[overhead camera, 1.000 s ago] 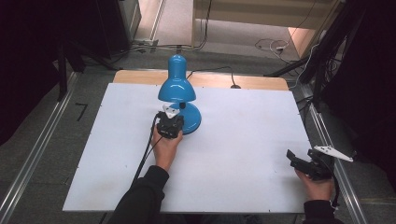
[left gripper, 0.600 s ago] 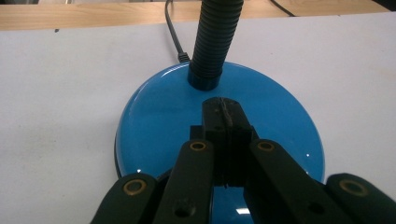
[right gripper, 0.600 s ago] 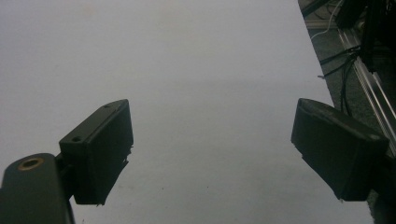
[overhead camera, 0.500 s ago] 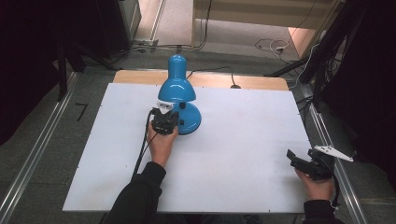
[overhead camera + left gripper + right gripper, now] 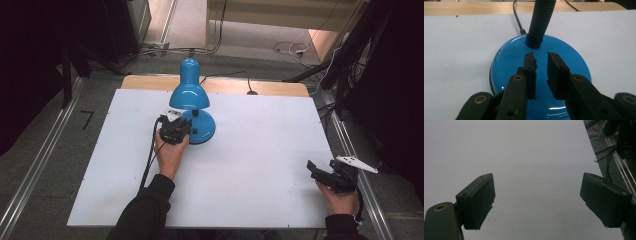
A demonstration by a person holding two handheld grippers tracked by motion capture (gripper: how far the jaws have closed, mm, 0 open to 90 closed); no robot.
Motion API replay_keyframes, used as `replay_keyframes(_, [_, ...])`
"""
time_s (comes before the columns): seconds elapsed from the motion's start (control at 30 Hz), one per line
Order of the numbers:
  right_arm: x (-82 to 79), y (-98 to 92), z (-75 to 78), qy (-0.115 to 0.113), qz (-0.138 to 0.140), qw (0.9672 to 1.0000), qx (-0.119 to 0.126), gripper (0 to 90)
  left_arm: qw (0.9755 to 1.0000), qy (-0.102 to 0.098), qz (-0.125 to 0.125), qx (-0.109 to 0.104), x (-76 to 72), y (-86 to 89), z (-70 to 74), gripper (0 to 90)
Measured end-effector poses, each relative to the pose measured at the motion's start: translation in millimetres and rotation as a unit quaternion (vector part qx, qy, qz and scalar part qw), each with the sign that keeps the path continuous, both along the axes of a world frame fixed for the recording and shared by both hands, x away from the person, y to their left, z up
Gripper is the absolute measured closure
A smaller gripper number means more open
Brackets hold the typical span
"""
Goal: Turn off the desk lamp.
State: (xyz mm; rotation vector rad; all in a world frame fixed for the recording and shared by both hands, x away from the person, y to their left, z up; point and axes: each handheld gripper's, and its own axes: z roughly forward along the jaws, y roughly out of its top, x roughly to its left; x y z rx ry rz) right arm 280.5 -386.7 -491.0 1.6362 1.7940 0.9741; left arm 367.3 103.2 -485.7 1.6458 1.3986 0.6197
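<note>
At the near right corner of the white table top (image 5: pixel 260 165), the person's right hand (image 5: pixel 337 196) holds the right gripper (image 5: pixel 320 172) low over the board, well apart from everything else. In the right gripper view its jaws stand wide apart with nothing but bare white surface between them, and the metal rail (image 5: pixel 624 173) of the table frame runs along the right side.

Farther in and to the left, a dark sleeve (image 5: pixel 142 212) reaches up from the near edge, and the left hand (image 5: pixel 170 155) carries the left gripper (image 5: pixel 176 129), its cable (image 5: pixel 150 155) trailing back toward the person. This gripper sits over the near part of the blue desk lamp's round base (image 5: pixel 202 131). In the left gripper view the left gripper (image 5: pixel 541 67) has its jaws drawn close, with only a narrow gap left between them; they hang just above the glossy blue base (image 5: pixel 506 57) and clamp nothing that can be seen. Whether the tips touch the base cannot be told.

Just beyond the jaws, the black ribbed neck (image 5: pixel 540 22) rises from a blue collar at the middle of the base. The lamp stands left of the table's centre, its blue shade (image 5: pixel 189 92) leaning over toward the far edge. A black power cord (image 5: pixel 517 17) leaves the back of the base and runs off over the wooden strip (image 5: pixel 270 87) at the table's far side.
</note>
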Motion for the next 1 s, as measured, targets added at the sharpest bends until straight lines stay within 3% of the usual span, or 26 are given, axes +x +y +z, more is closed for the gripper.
replay_keyframes(0.43, [0.0, 0.3, -0.1, 0.001, 0.000, 1.0000, -0.001, 11.4, 0.9999, 0.009, -0.003, -0.010, -7.6, 17.2, 0.3, 48.8])
replay_keyframes(0.67, [0.2, 1.0, -0.6, 0.002, 0.000, 1.0000, -0.003, 11.4, 0.9999, 0.012, -0.007, -0.009, -16.8, 28.3, -1.2, 43.6])
replay_keyframes(0.9, [0.3, 1.5, -0.5, 0.002, 0.000, 1.0000, -0.004, 11.4, 0.9995, 0.016, -0.003, -0.026, -23.3, 38.8, -2.8, 37.6])
replay_keyframes(1.0, [-0.1, 1.0, -0.4, 0.001, 0.000, 1.0000, -0.001, 11.4, 0.9995, 0.024, -0.004, -0.019, -25.9, 42.0, -3.6, 31.6])
